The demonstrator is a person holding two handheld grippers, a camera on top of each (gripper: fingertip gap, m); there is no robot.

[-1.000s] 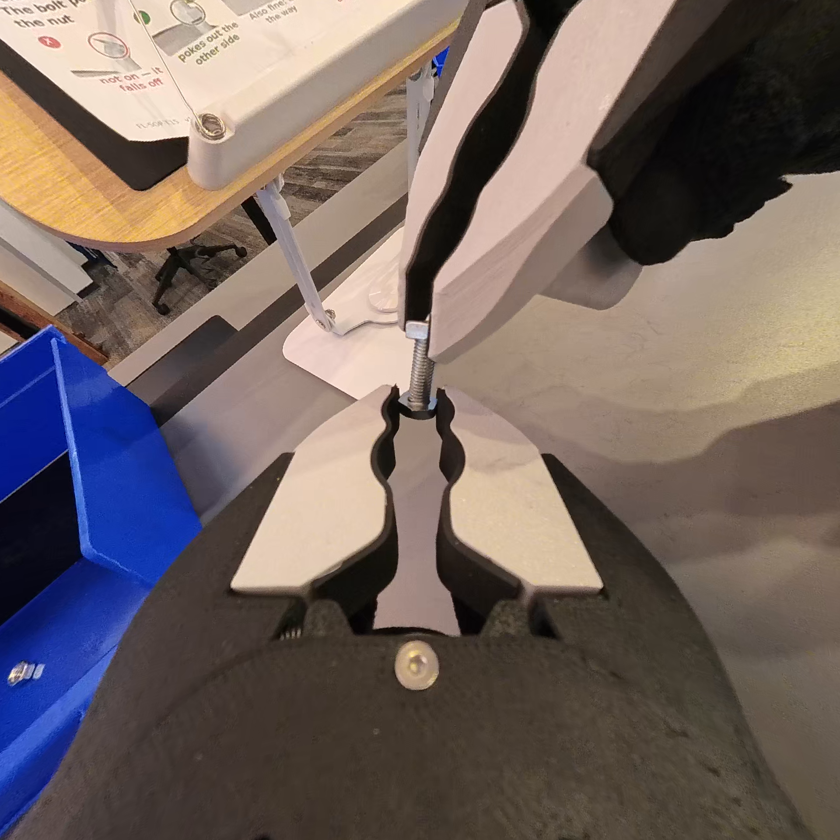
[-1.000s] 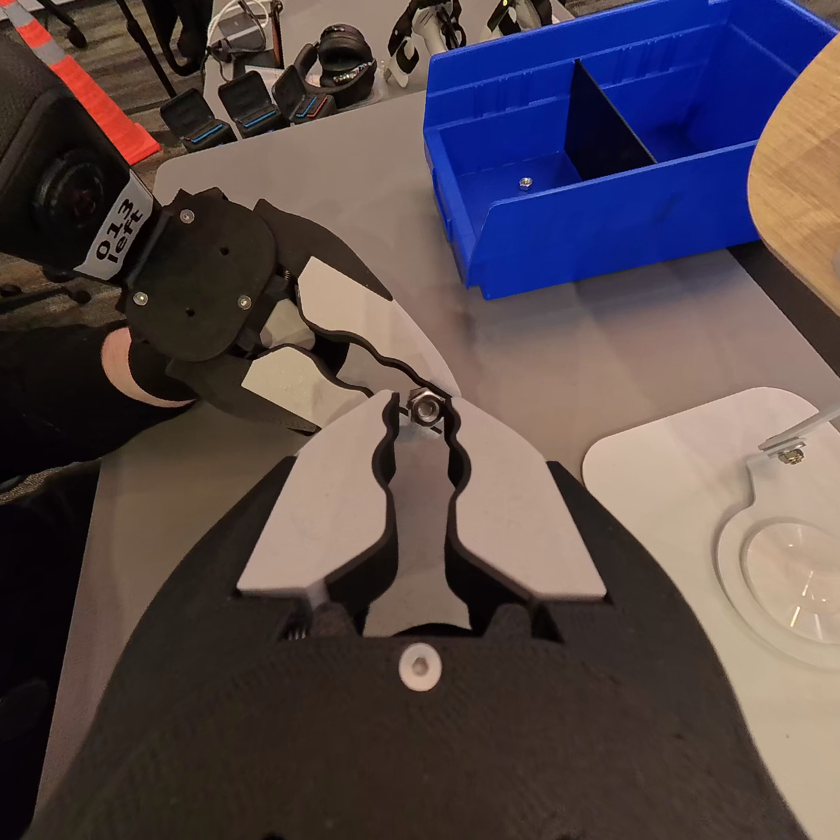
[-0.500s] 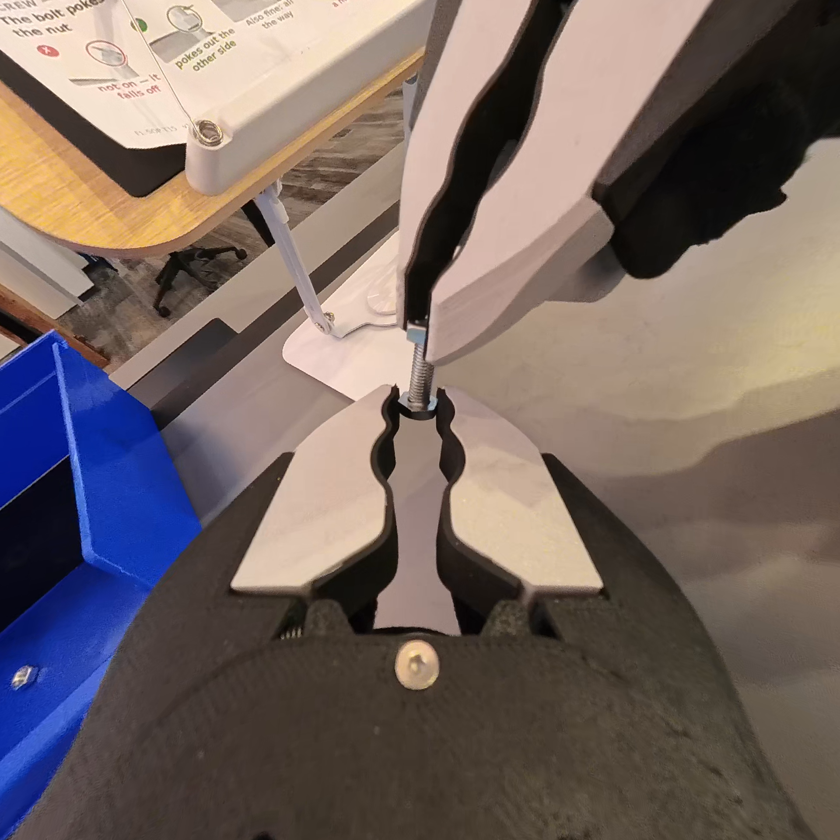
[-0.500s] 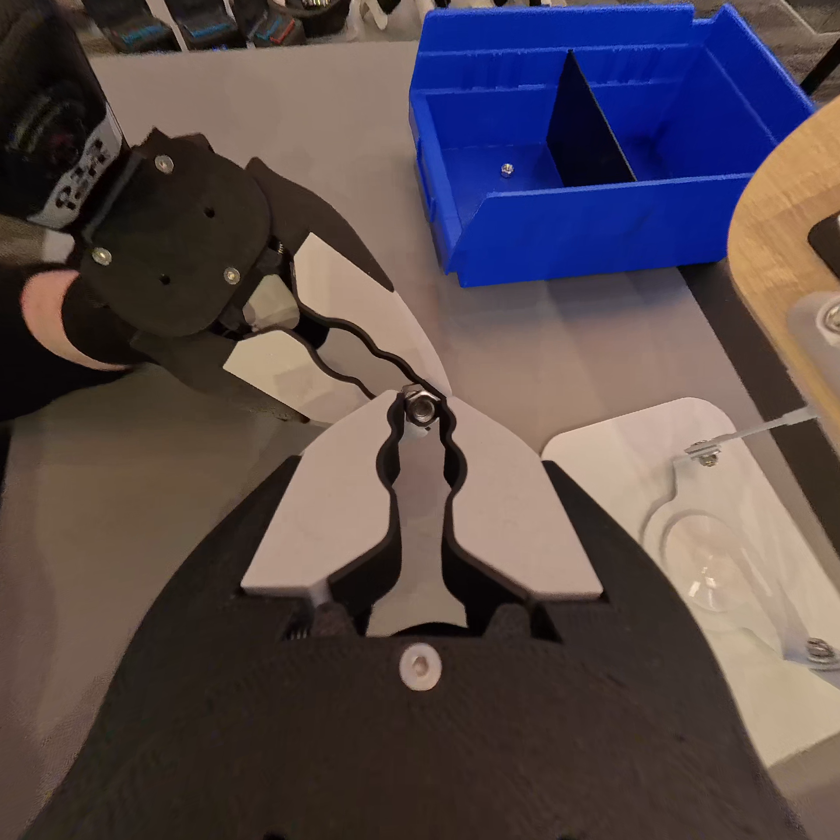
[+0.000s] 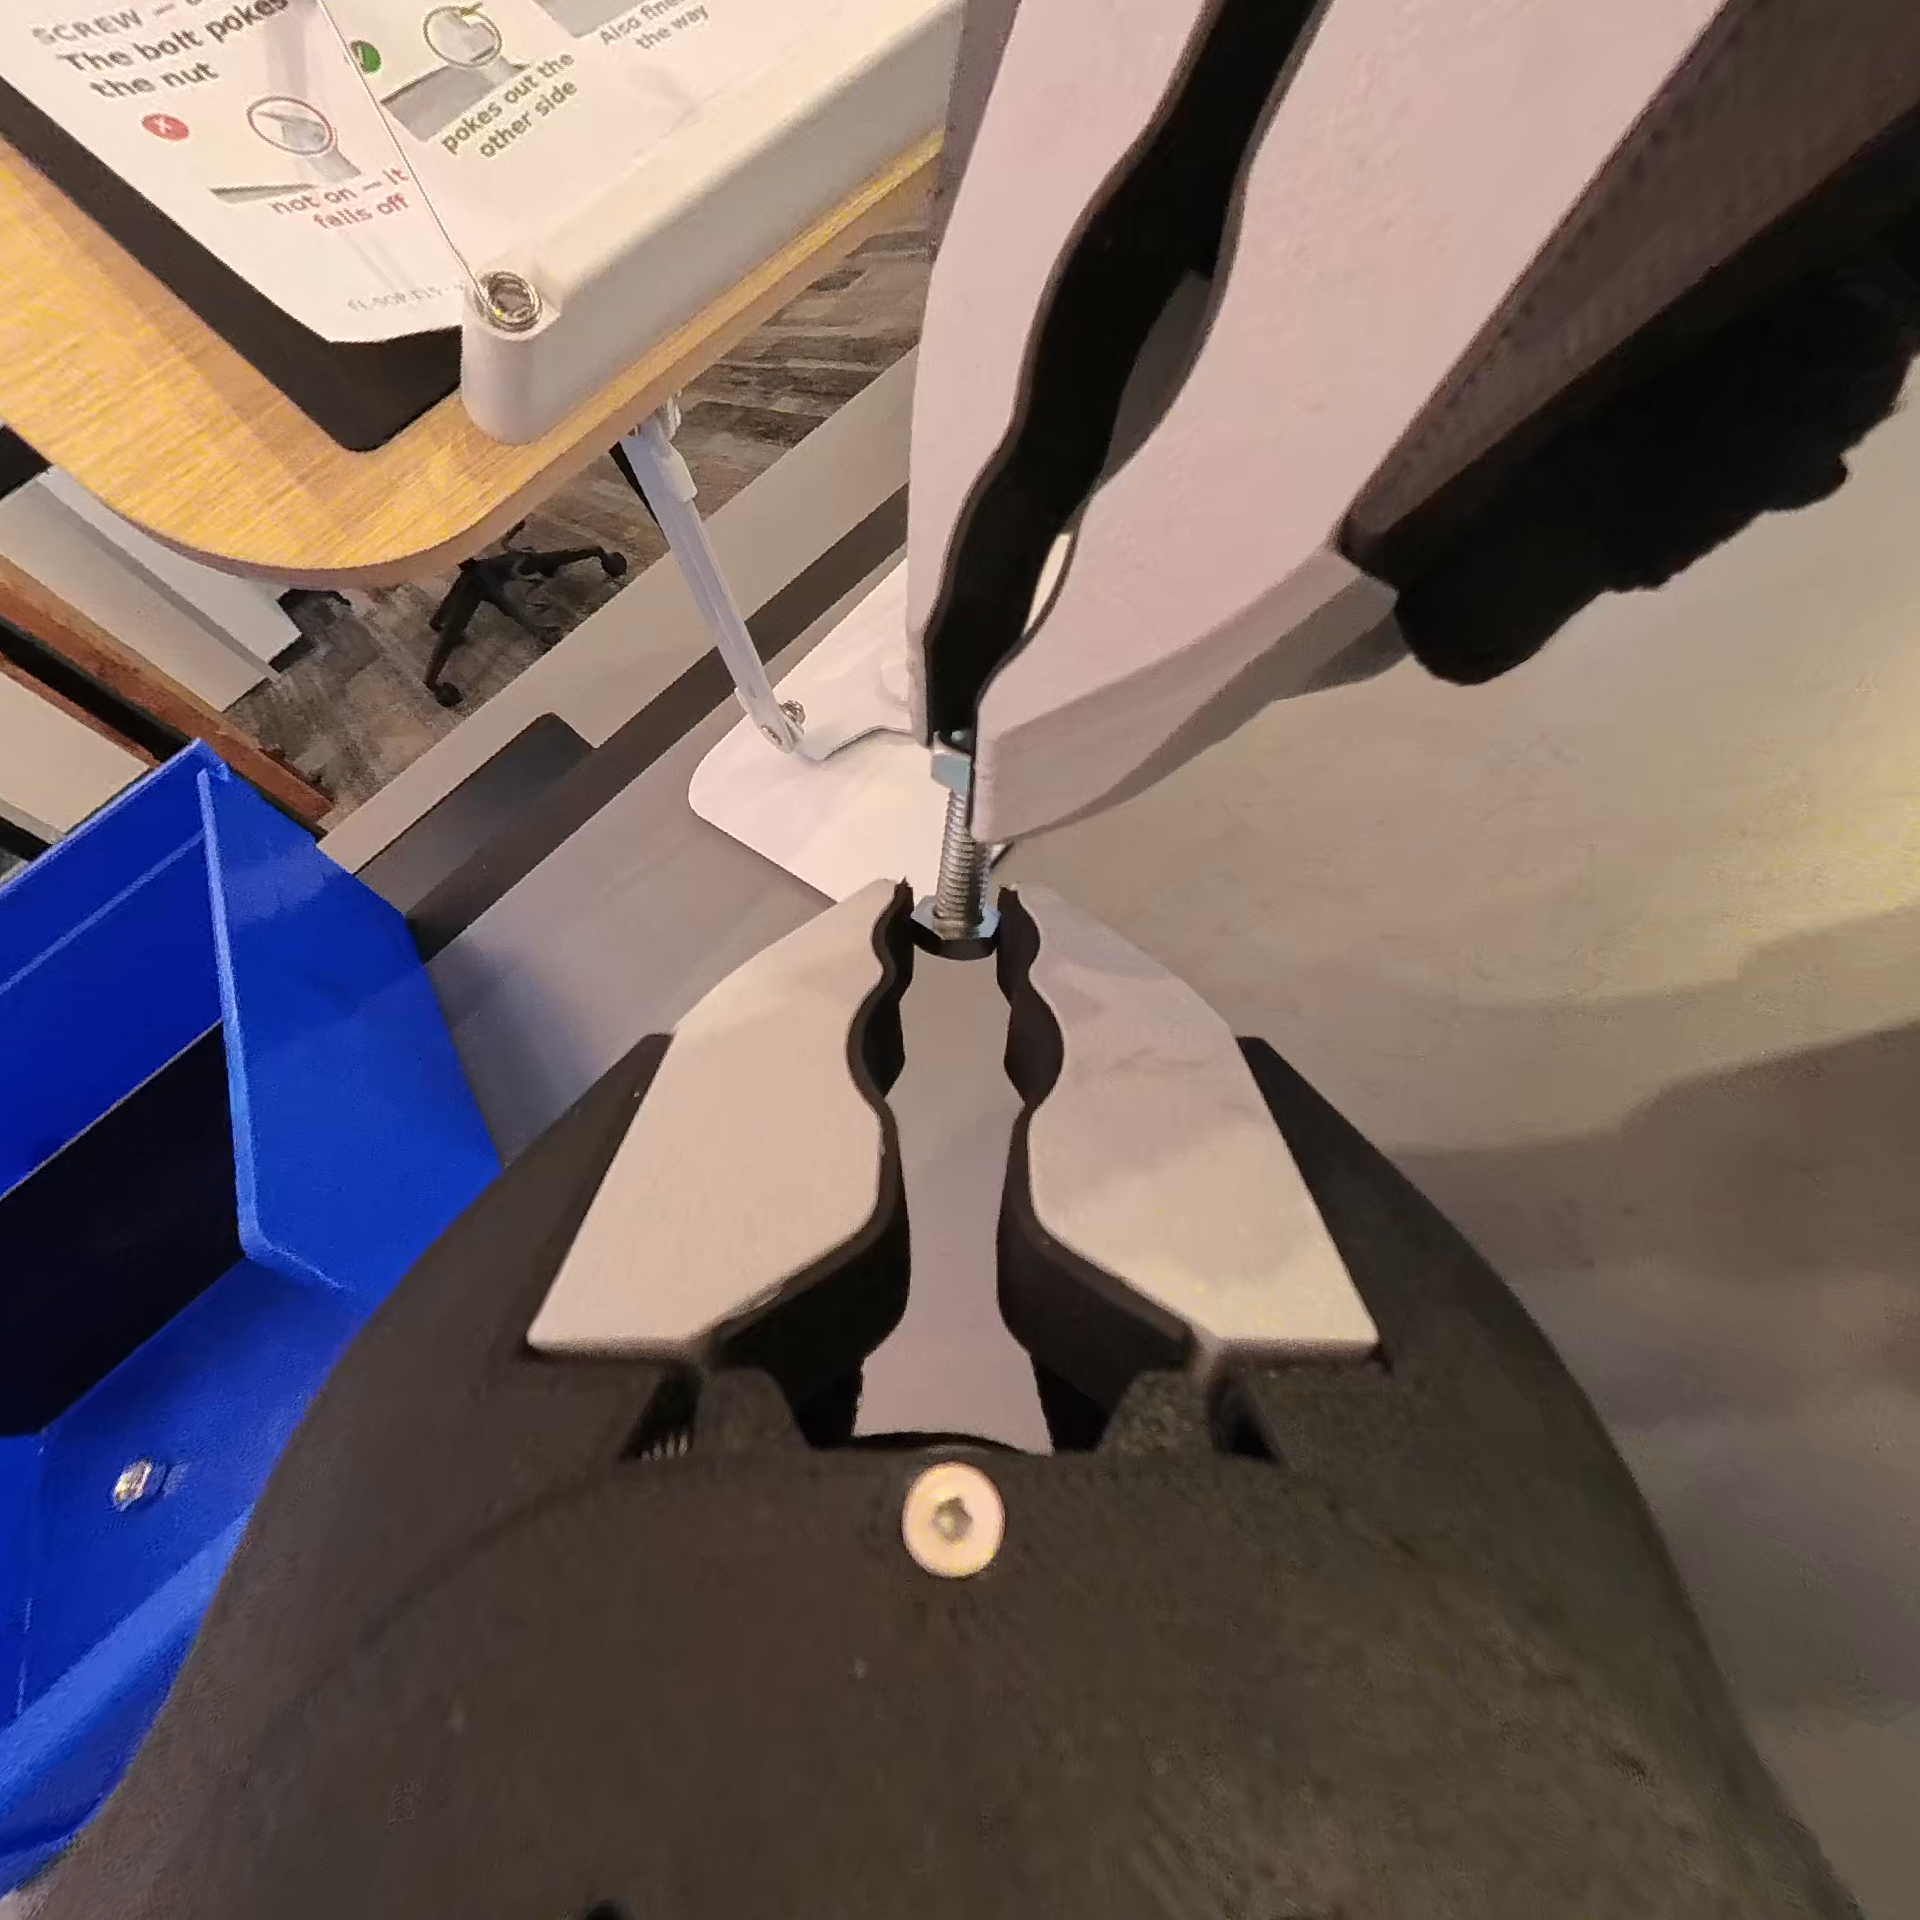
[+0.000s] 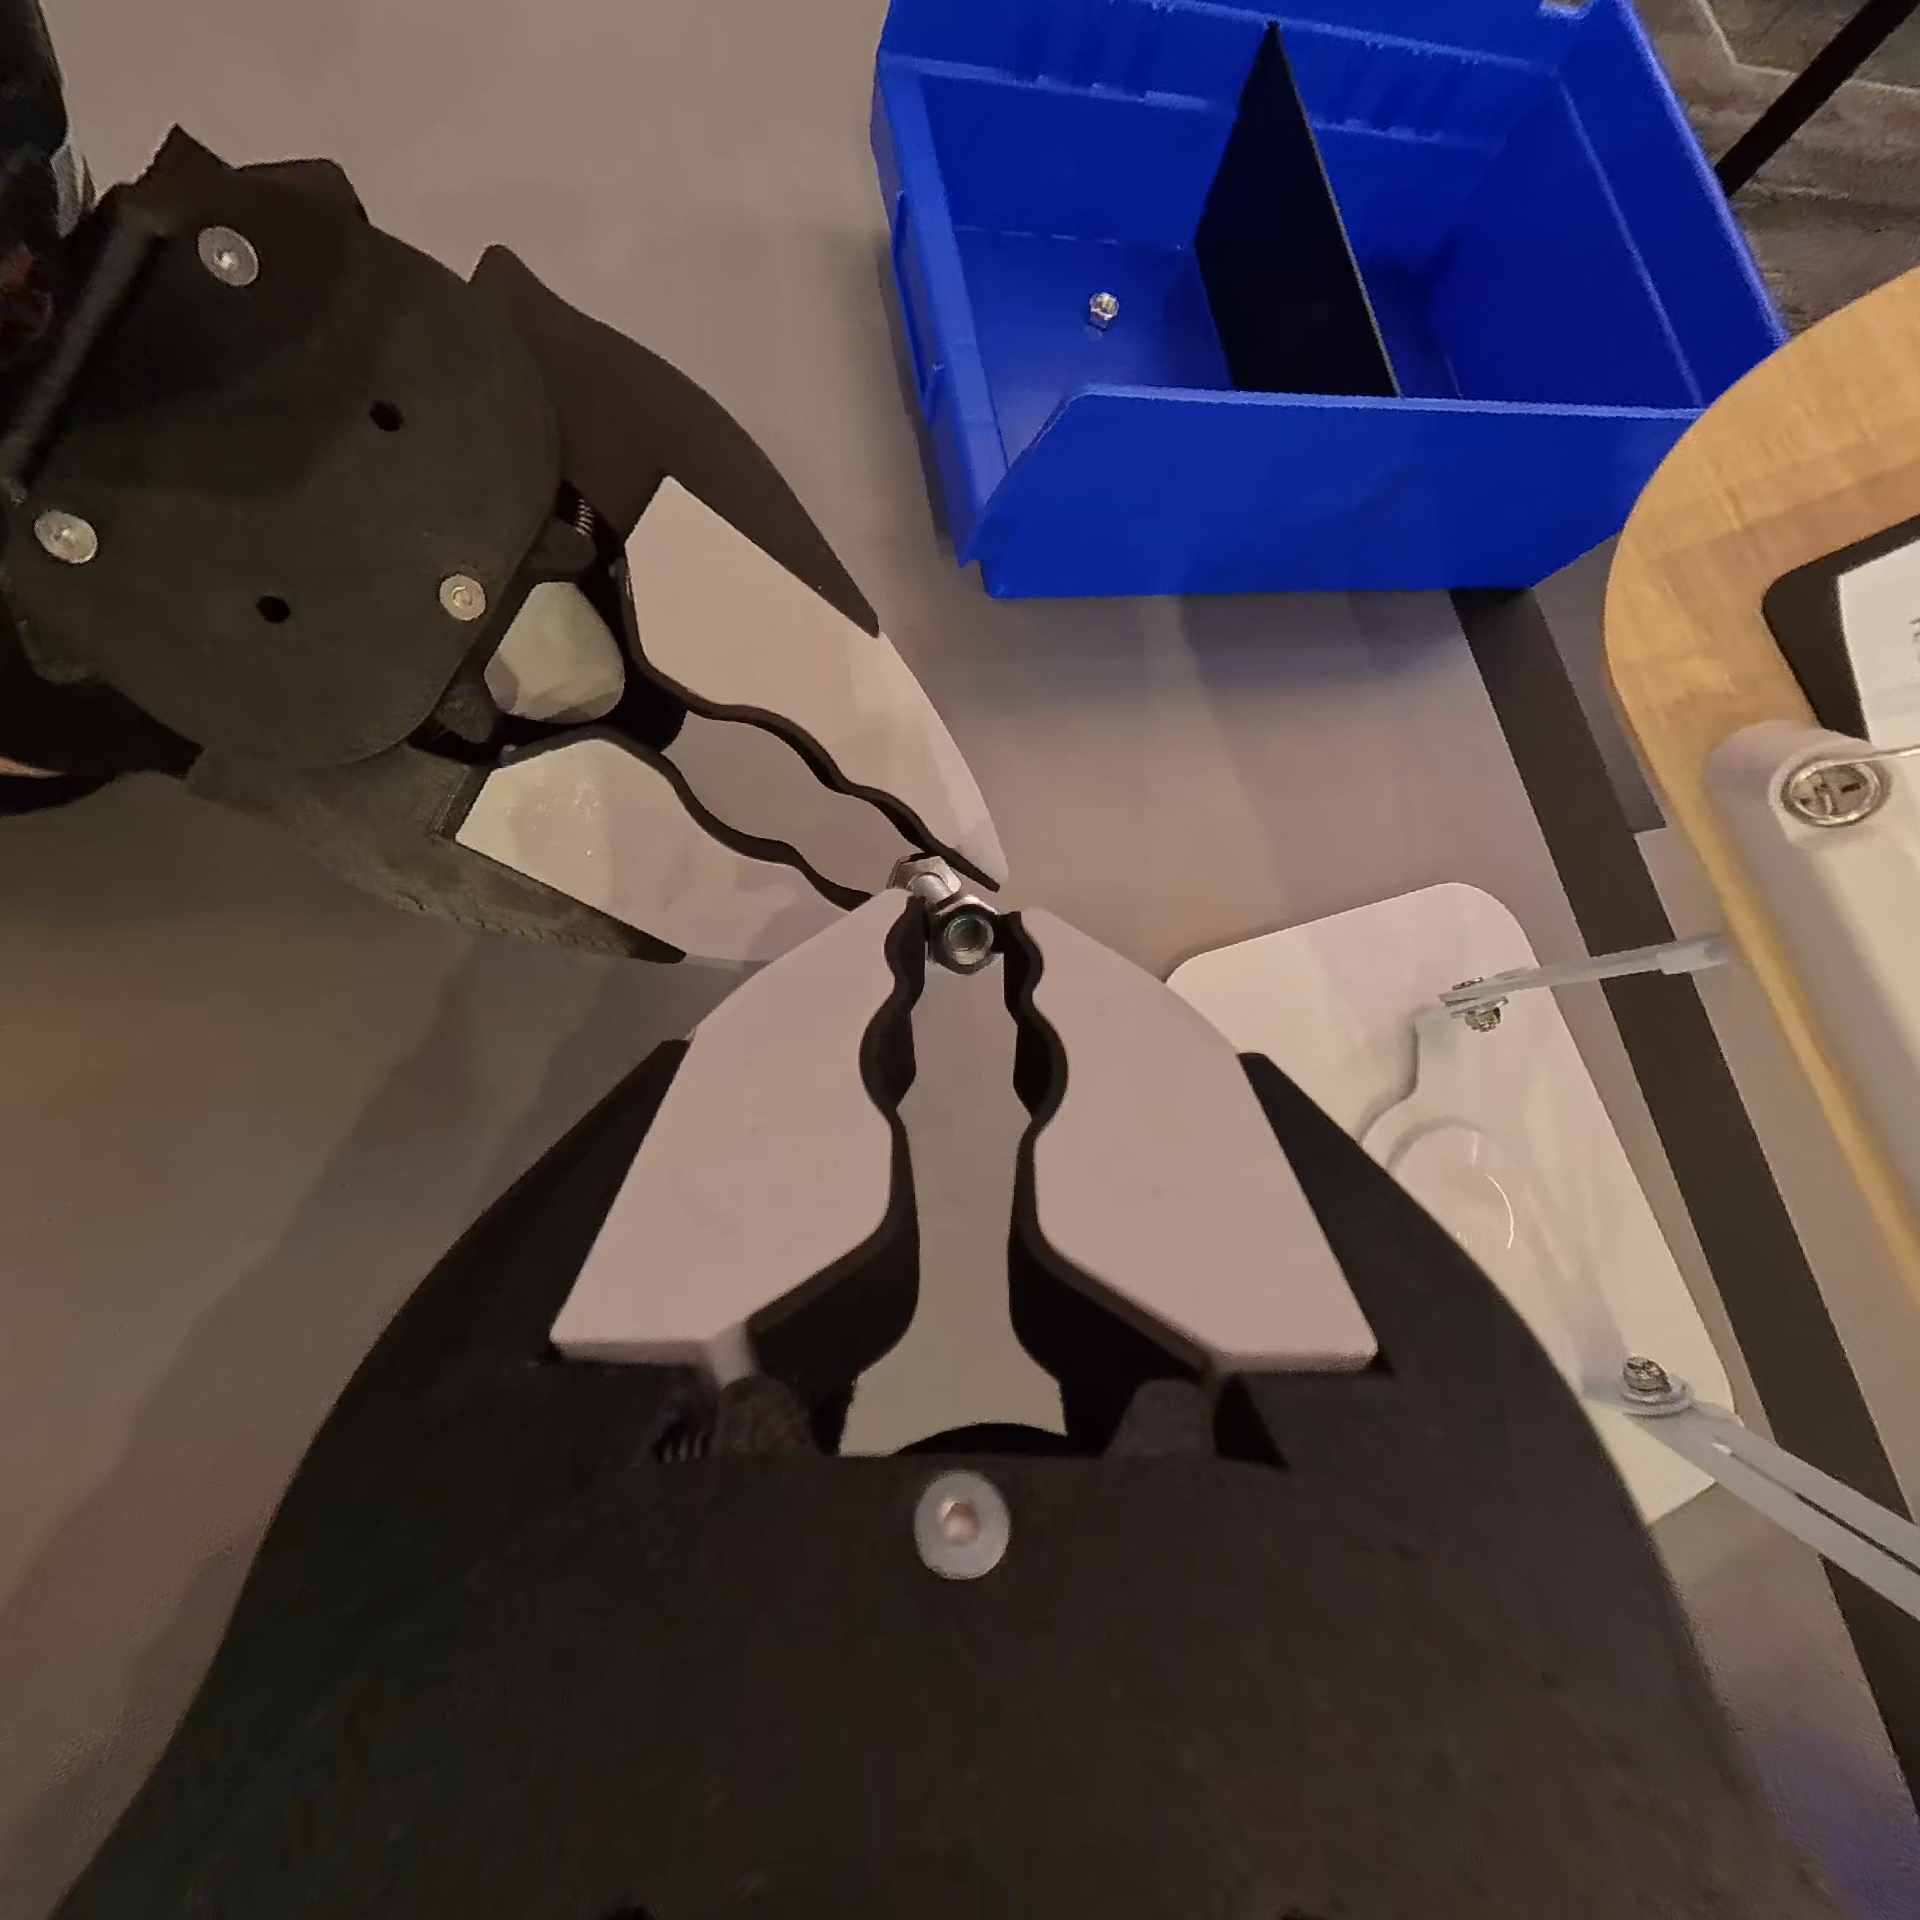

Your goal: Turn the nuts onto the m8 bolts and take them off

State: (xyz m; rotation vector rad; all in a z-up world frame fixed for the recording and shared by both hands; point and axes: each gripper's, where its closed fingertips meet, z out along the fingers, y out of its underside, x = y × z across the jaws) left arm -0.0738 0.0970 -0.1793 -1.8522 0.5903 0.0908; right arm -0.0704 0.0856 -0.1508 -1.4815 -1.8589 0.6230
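Note:
A silver M8 bolt [image 5: 951, 852] is held in the air between both grippers above the grey table [image 5: 1455, 935]. My left gripper [image 5: 956, 914] is shut on the bolt's hex head [image 5: 961, 925]. The right gripper [image 5: 961, 753] comes down from above and pinches the nut [image 5: 951, 767] at the far end of the threaded shaft. In the right wrist view, my right gripper [image 6: 961, 935] is shut on that nut [image 6: 961, 940], whose threaded hole faces the camera. The left gripper [image 6: 925, 873] holds the bolt head [image 6: 914, 868] just beyond it.
A blue divided bin [image 6: 1299, 488] stands on the table beyond the grippers, with a loose nut [image 6: 1103, 307] in one compartment. A white stand base [image 6: 1455, 1039] with thin metal arms lies at the right. A wooden table [image 6: 1714, 540] with an instruction sheet overhangs it. Both grippers' tips are close together, under 4 cm apart.
The right gripper's fingers closed onto the nut and it swung round the bolt, so its view shifted. The left gripper kept the bolt head almost still.

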